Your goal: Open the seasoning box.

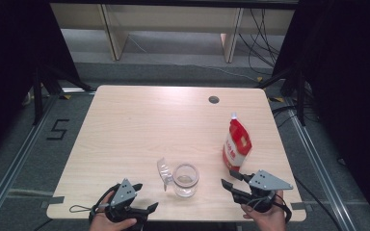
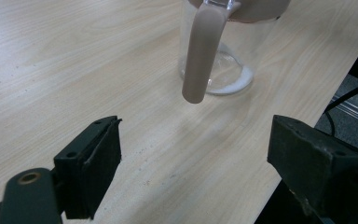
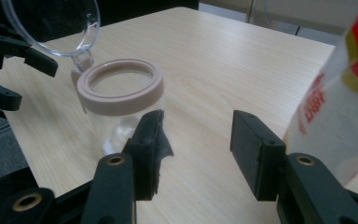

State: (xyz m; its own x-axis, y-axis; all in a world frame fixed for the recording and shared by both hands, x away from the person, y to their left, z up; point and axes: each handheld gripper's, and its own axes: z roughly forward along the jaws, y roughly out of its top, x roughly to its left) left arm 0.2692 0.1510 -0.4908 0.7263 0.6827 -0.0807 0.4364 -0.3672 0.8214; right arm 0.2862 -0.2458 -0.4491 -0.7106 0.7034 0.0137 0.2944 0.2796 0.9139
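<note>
Fingers of both grippers gape empty; the jar (image 1: 186,180) stands upright, mouth up.

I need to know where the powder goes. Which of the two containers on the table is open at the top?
The clear glass jar with the beige rim is open, its hinged lid flipped aside. The red-and-white pouch stands capped beside it.

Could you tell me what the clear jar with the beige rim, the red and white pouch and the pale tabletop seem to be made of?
Clear jar with hinged lid: glass or hard clear plastic, glossy; the table shows through its wall. Its beige rim looks like matte rubber or silicone. Red and white pouch: flexible plastic film, slightly shiny and creased. Pale tabletop: wood-grain laminate or veneer, smooth and satin, judging by the even printed-looking grain.
</note>
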